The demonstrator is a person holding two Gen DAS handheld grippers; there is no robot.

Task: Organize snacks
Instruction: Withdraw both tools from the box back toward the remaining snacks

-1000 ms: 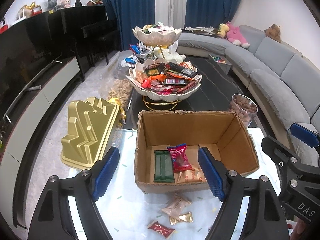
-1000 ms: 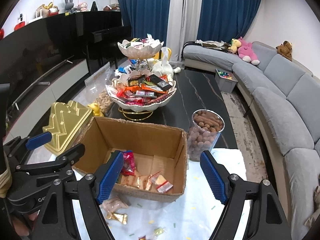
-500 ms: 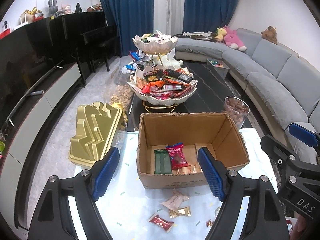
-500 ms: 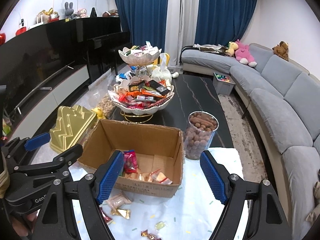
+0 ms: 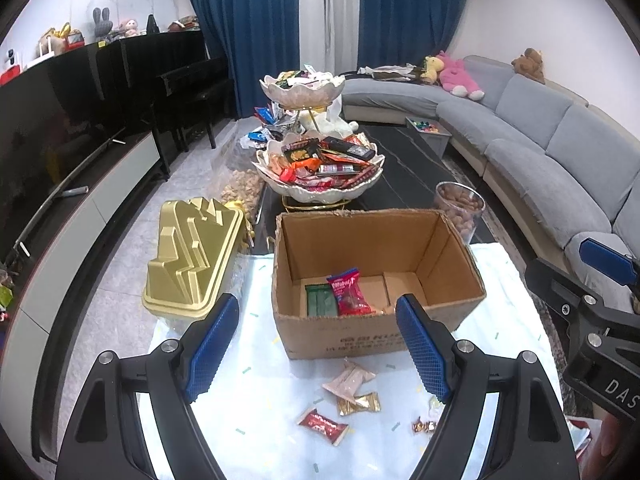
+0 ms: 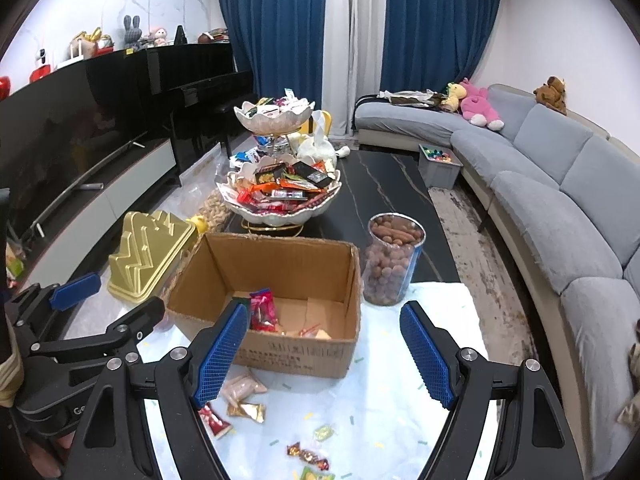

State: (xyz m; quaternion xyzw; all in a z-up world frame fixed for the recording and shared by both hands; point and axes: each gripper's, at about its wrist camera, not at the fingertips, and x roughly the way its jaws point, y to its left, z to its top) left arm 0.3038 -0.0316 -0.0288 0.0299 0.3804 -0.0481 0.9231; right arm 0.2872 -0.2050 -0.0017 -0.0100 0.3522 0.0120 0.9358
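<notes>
Living room, glossy black table with a pale speckled cloth on the near end. Left wrist view: left gripper jaws wide, nothing between the blue ribbed pads. Corrugated cardboard box sits open on the cloth, top edge ragged; inside a red crinkly packet beside a flat green bar, near wall hides the rest of the floor. Loose wrapped snacks on the cloth in front of the box: pink pouch, gold foil piece, red candy. Ridged gold plastic lid left of the box. Right gripper is cut off at the frame edge. Right wrist view: right gripper also wide and empty. Same box, more small clear-wrapped pieces visible in its near corner, too small to identify. Clear cylinder jar of brown nuts just right of the box. Two-tier scalloped ceramic bowl stand behind, heaped with packets. Left pad covers part of the pink pouch; candies at the bottom edge are partly cropped.
</notes>
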